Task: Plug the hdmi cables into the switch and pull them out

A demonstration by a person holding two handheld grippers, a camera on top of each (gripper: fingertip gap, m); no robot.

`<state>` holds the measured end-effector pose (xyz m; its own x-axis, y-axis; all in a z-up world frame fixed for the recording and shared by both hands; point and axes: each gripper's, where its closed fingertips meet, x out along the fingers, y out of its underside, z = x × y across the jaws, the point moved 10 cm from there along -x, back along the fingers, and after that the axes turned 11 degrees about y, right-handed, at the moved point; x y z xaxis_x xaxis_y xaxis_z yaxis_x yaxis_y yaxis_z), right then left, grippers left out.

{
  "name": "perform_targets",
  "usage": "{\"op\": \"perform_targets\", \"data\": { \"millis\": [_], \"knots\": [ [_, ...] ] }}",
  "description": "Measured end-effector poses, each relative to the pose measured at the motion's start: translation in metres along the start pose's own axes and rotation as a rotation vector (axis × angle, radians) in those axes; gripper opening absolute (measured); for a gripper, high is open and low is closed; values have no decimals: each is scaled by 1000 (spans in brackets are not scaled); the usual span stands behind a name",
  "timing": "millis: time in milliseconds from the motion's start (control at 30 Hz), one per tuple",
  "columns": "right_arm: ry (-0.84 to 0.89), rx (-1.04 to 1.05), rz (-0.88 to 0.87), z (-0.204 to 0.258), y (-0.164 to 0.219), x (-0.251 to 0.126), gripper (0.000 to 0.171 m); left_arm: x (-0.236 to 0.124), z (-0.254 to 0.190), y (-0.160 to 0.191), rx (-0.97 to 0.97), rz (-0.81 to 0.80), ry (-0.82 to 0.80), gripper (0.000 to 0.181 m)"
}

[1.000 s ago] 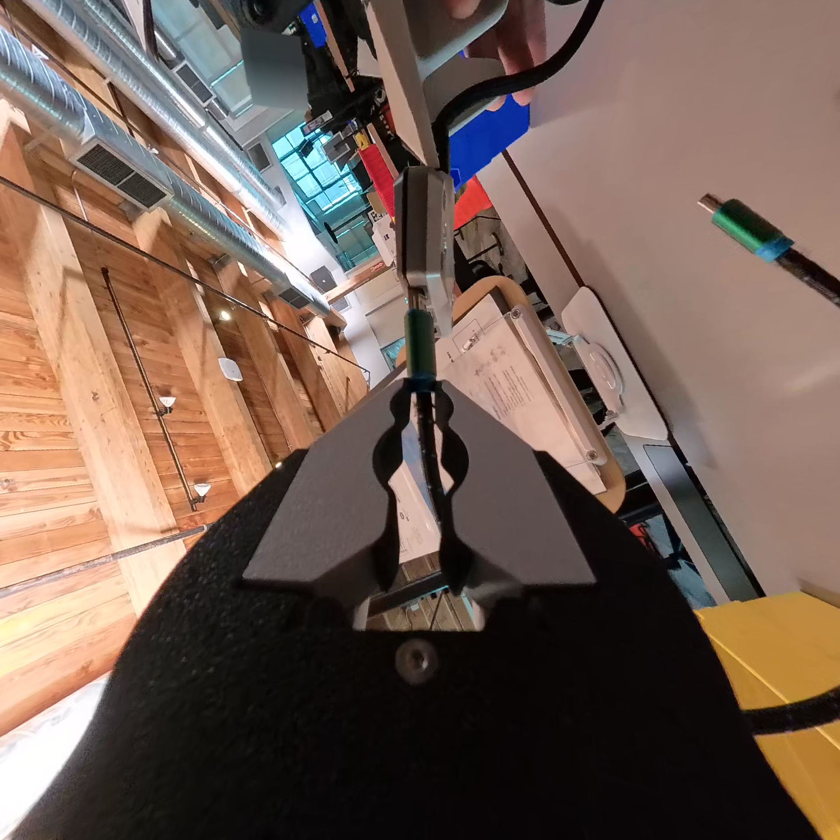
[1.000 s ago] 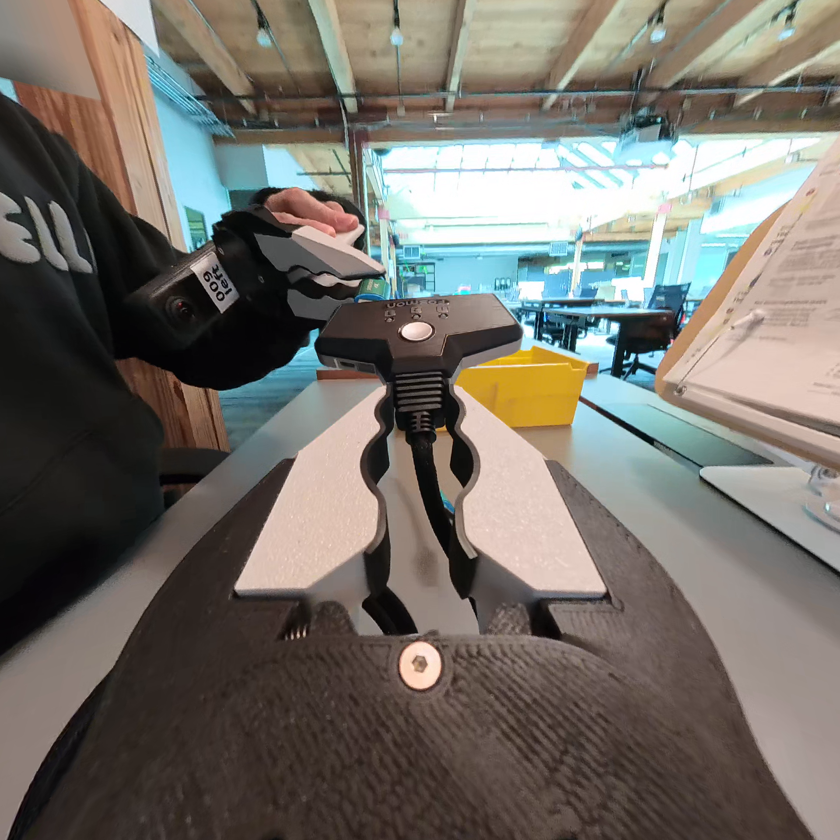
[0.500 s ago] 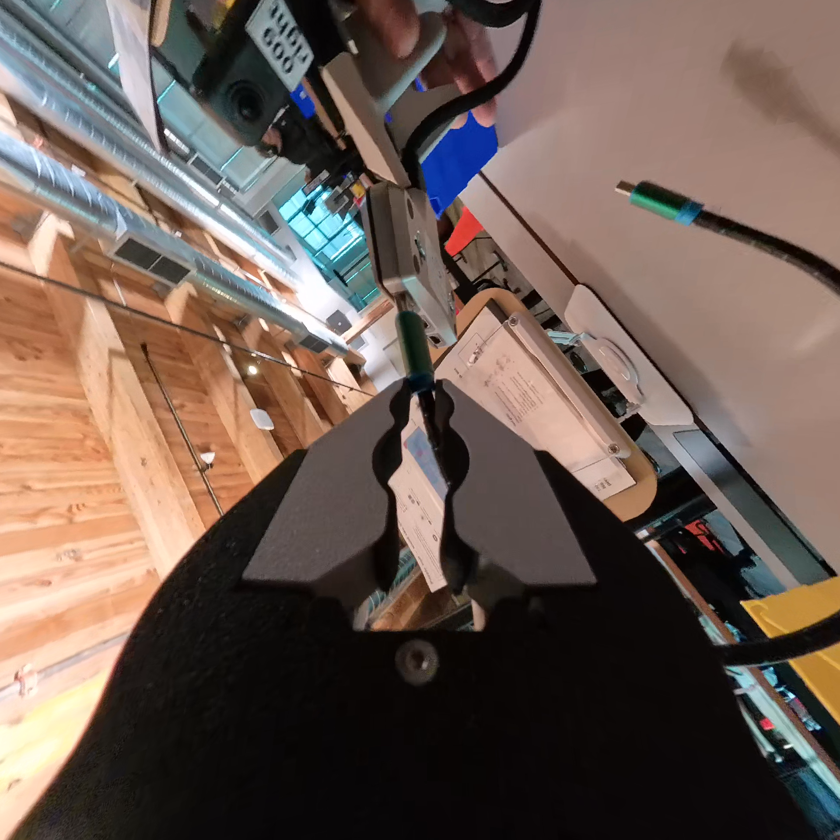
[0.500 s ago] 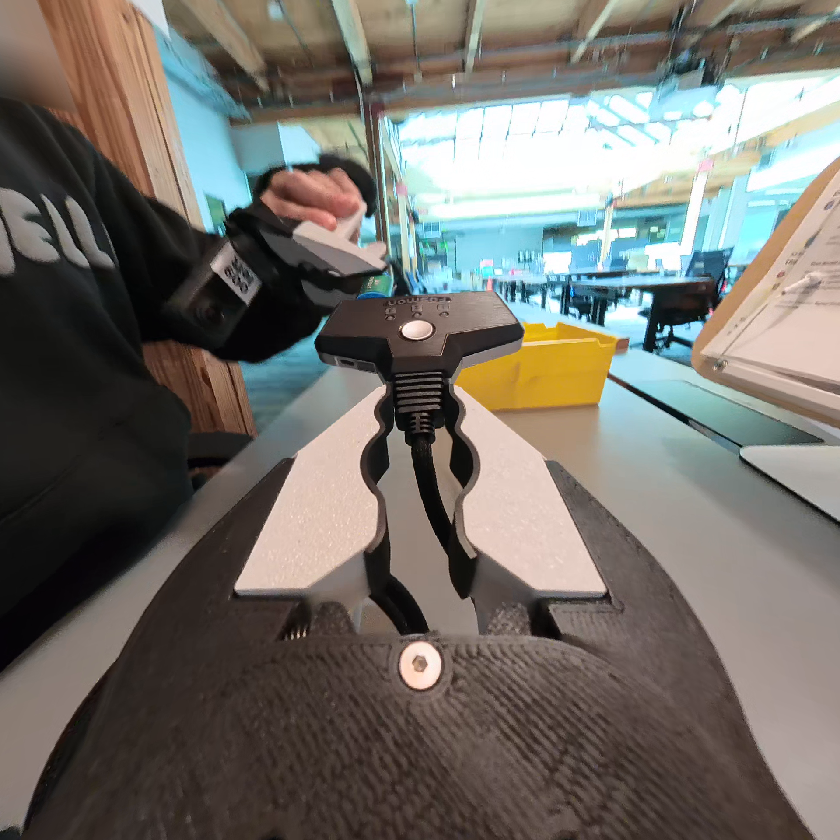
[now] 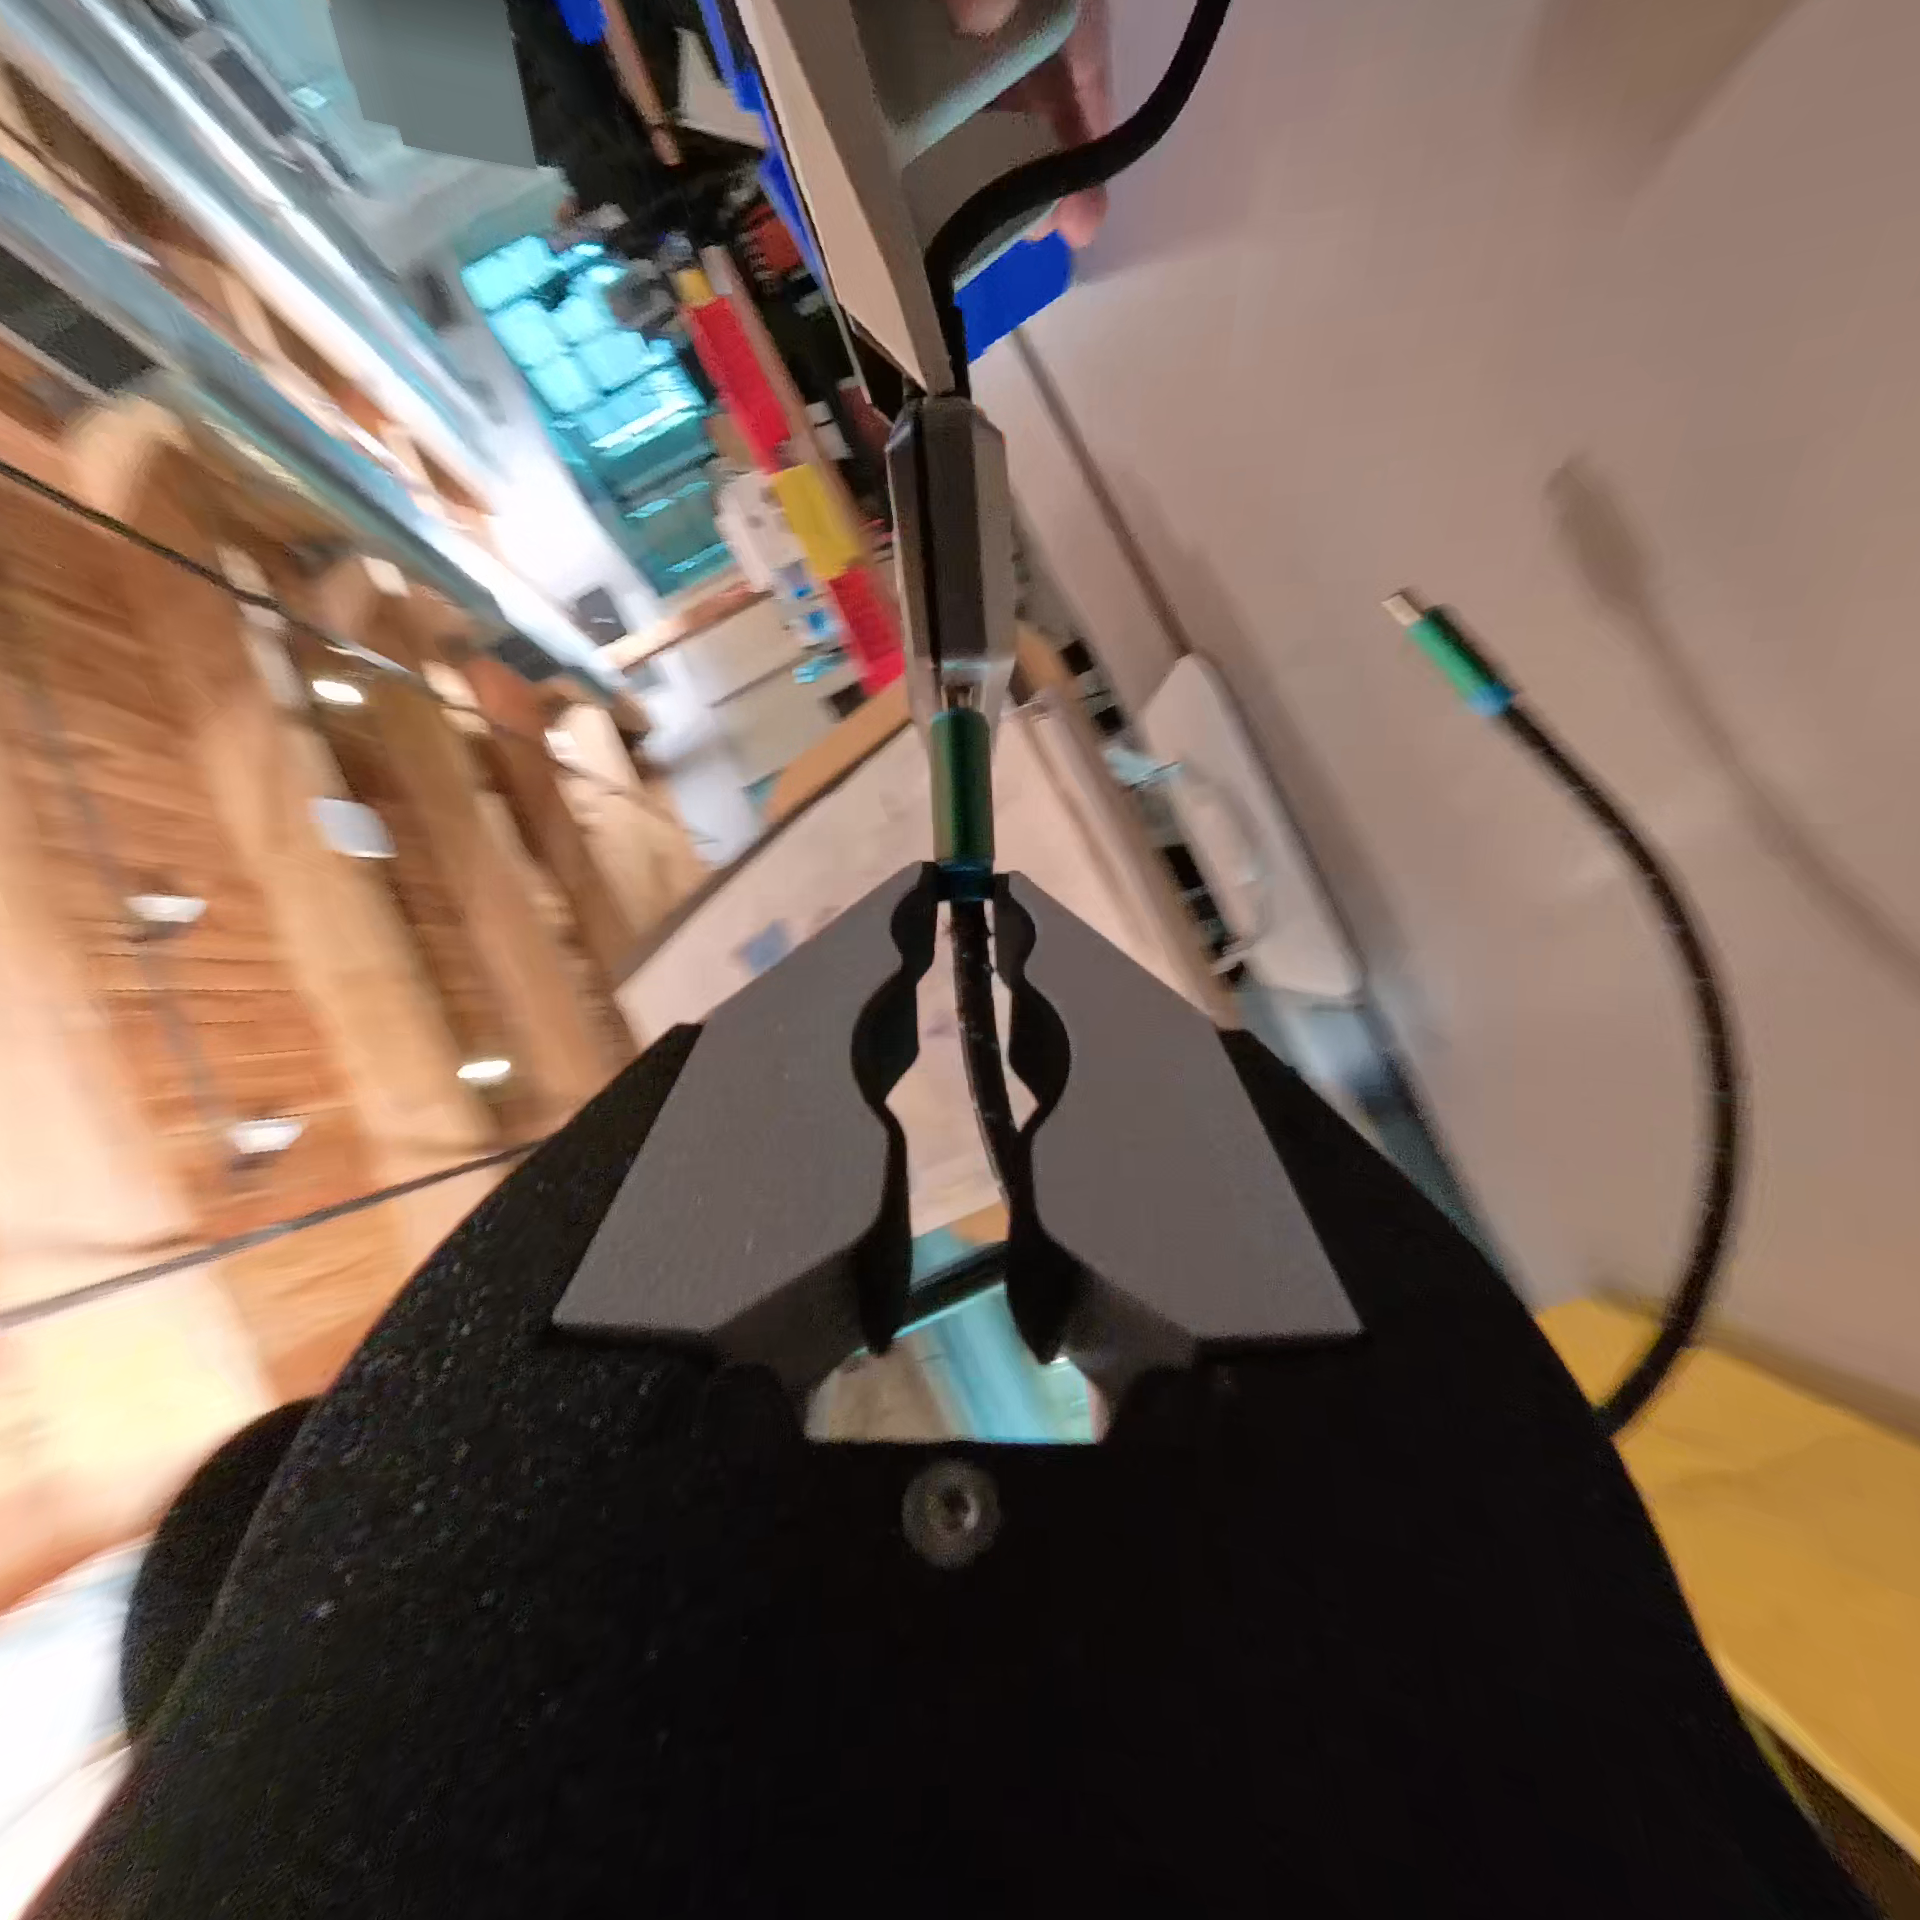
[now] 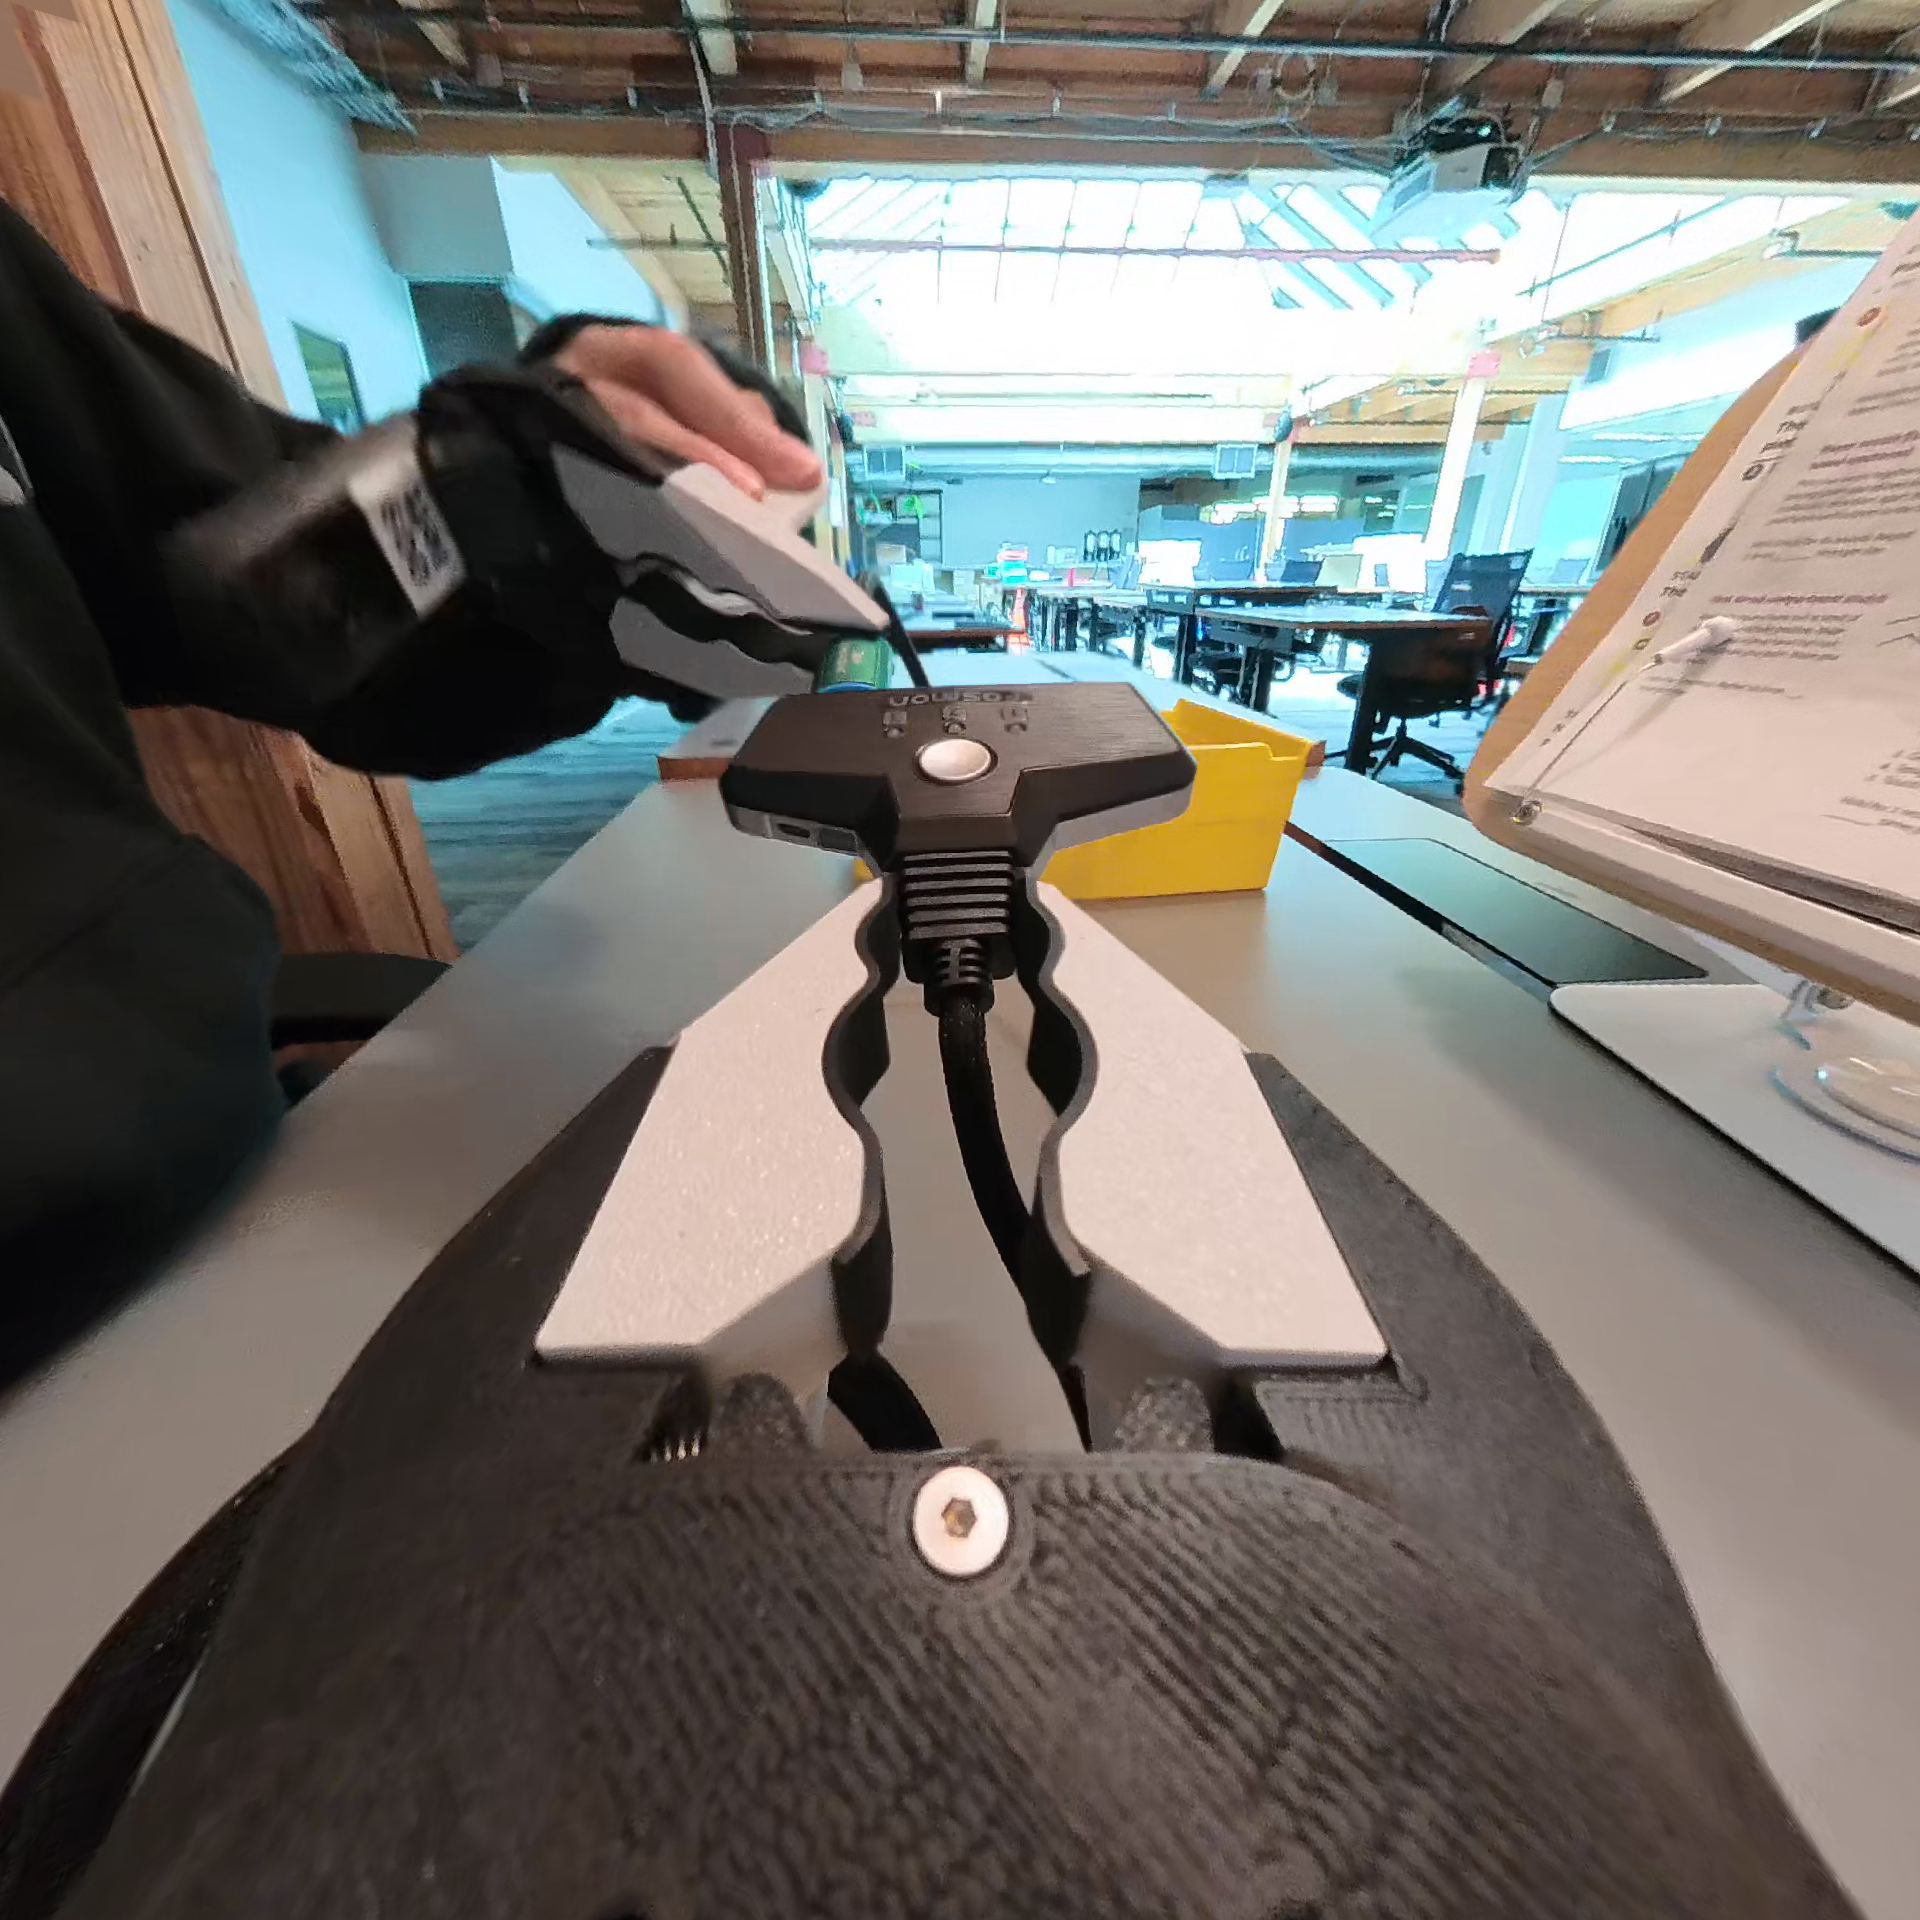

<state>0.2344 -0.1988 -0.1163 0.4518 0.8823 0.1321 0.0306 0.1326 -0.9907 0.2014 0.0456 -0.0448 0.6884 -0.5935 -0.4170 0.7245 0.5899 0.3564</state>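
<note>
— What is your right gripper doing?

— My right fingers are closed on the ribbed neck of the black switch, where its own black lead leaves it and runs back between them. I hold the switch level above the grey table, with a yellow bin beyond it and a stand of papers to the right.

— And the left?

— My left gripper is nearly shut, pinching the braided HDMI cable just behind its green plug. The plug's tip meets the switch's edge; I cannot tell how far in it sits, as the view is blurred.

— Any other cable?

— A second green-ended cable lies loose on the table, well apart from the switch, curving away toward the yellow bin.
</note>
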Motion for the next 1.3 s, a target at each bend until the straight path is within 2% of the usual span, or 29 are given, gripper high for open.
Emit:
{"op": "perform_targets", "data": {
  "millis": [67,133,267,367,500,600,633,867,1000,1167,1300],
  "knots": [
    [-4,-41,8,3,0,1,20,-2,3,6,-188,-98,111,10],
    [-18,-66,14,5,0,0,20,-6,12,15,-459,-209,249,34],
    [-50,-78,-26,6,-1,-3,20,-17,28,39,-953,-533,556,32],
    [-56,-68,-66,5,-2,-6,20,-16,29,58,-1128,-657,667,30],
    [-60,-73,-90,6,-4,-7,20,-7,21,58,-1193,-736,676,5],
    [-59,-69,-93,5,-4,-8,20,-3,19,54,-1198,-742,673,6],
    [-62,-69,-90,6,-4,-7,20,-1,19,51,-1197,-754,672,12],
    [-56,-86,-65,7,-2,-4,20,3,17,50,-1192,-780,679,8],
    [-44,-74,-89,9,-1,1,20,0,18,48,-1121,-720,676,7],
    [-45,-86,-88,11,-3,3,20,8,6,41,-997,-558,742,7],
    [-20,-110,-112,11,-4,2,21,6,2,50,-1156,-709,654,7]
  ]
}}
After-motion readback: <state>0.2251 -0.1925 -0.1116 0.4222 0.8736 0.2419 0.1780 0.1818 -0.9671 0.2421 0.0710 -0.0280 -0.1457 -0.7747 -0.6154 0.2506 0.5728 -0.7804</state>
